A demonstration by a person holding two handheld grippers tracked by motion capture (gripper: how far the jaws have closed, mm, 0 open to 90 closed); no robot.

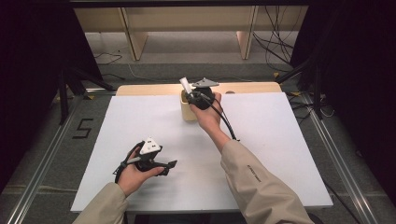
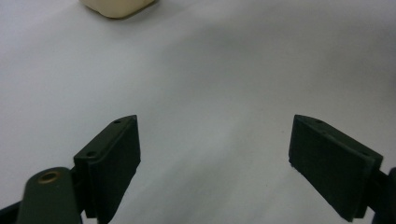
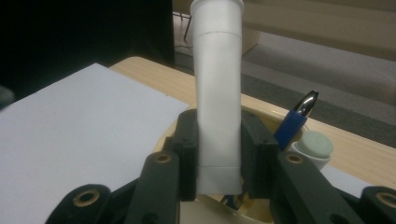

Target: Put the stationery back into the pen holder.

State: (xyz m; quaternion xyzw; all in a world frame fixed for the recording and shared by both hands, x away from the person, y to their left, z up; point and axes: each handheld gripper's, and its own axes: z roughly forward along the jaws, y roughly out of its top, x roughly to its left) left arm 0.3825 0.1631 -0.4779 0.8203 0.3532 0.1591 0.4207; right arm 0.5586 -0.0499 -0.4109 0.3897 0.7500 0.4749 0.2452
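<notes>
Left tongs (image 1: 172, 164) rest low over the white table (image 1: 261, 154) at the near left, jaws spread wide with nothing between them (the left gripper view shows bare table in the gap, and a corner of the cream holder (image 2: 117, 7) far off). This hand is idle.

Mid-table, toward the far edge, stands the holder (image 1: 187, 109), a small cream cup. Right tongs (image 1: 192, 94) sit right at its mouth, pinching a white tube (image 3: 217, 93). In the right gripper view the tube stands upright between the two pads, its lower end at the holder's rim, its cap end well above the jaws. Beside it in the holder are a blue pen (image 3: 295, 119) and a pale-capped stick (image 3: 315, 144).

Step in hand, as I judge it: the tube is either going into or coming out of the holder (the frames alone do not say which). Its foot is at the rim, so the grip is live.

Next move calls for a straight vertical travel, keeping the tube upright and clear of the pen. The holder looks light; a sideways drag could tip it. The left tongs could steady it.
</notes>
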